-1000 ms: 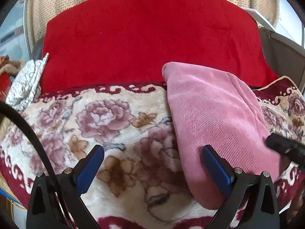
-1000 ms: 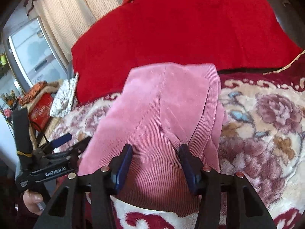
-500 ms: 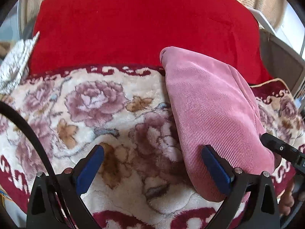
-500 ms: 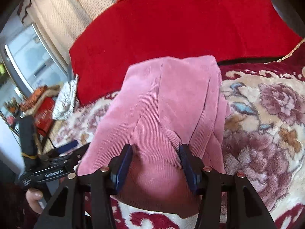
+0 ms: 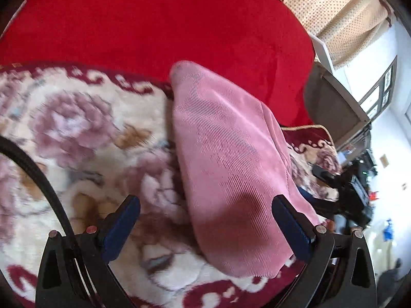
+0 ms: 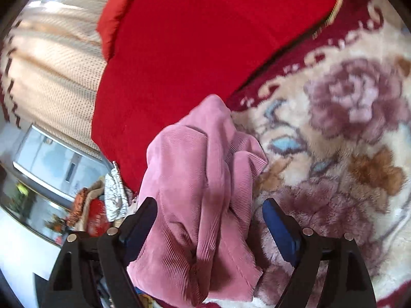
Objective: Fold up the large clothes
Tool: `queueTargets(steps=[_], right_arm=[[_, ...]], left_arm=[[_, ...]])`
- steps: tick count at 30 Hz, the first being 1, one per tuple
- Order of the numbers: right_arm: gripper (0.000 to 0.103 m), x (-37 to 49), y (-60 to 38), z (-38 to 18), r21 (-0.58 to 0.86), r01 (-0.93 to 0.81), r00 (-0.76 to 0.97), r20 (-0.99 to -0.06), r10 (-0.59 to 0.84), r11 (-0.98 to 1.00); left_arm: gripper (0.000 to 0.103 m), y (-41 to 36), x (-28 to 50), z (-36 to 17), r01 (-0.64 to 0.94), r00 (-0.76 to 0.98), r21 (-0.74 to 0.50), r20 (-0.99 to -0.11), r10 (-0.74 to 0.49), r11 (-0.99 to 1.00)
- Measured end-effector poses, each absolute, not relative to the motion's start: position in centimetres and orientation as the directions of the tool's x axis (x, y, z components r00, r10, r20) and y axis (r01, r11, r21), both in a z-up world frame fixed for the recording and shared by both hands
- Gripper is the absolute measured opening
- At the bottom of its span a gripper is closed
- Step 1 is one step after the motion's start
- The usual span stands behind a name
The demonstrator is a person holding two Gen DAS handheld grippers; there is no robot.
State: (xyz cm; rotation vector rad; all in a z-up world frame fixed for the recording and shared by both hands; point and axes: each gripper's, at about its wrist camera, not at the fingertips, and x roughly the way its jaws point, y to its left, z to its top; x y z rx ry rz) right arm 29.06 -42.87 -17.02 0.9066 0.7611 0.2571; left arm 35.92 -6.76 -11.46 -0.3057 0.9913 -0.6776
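One folded pink ribbed corduroy garment [image 5: 231, 169] lies on the cream fleece blanket w/ mauve roses & dark-red border [image 5: 84, 133], its far end up against the plain red velvet cover [image 5: 159, 25] behind.

Left gripper [image 5: 205, 228]: jaws wide apart, nothing pinched; its right blue pad [image 5: 290, 228] sits over the garment's near edge, left pad over bare blanket. A black cable [image 5: 38, 177] cuts across the left of that view.

Right gripper [image 6: 209, 225]: jaws have just been opening, now spread w/ the bunched garment [image 6: 203, 195] between them; pads don't press on it. In the left view, the right gripper [image 5: 341, 195] shows as a black shape just beyond the garment's right side.

Around: cream dotted curtain [image 6: 51, 71], 1 white crackle-print cloth bundle [image 6: 115, 195], 1 window [image 6: 54, 159]; clutter below it too blurred to name.

Count: 1 garment, 1 blanket, 1 red cover, 2 grippers.
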Motion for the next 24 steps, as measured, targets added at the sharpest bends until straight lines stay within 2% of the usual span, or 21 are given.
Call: queueTargets(steps=[10,14,17,24], right_arm=[[0.087,32.4,-41.9,-19.8,0.783,0.134,0.598,-0.553,0.58,0.607],[0.093,33.7,-41.2,-20.4,0.81,0.097,0.581,-0.518,0.628,0.578],[0.093,34.7,-40.9,-20.6,0.838,0.062,0.567,-0.476,0.672,0.542],[0.097,37.1,-38.2,-20.4,0.826,-0.004,0.535,-0.475,0.699,0.563]], left_arm=[[0.102,-8.4,38.6,-13.3,0.387,0.222,-0.634,-0.641,-0.735,0.67],[0.102,-9.2,39.1,-13.8,0.402,0.159,-0.669,-0.622,-0.767,0.625],[0.102,-9.9,39.5,-14.2,0.404,0.114,-0.694,-0.607,-0.786,0.595],[0.102,-11.8,39.8,-14.6,0.439,0.062,-0.694,-0.61,-0.79,0.571]])
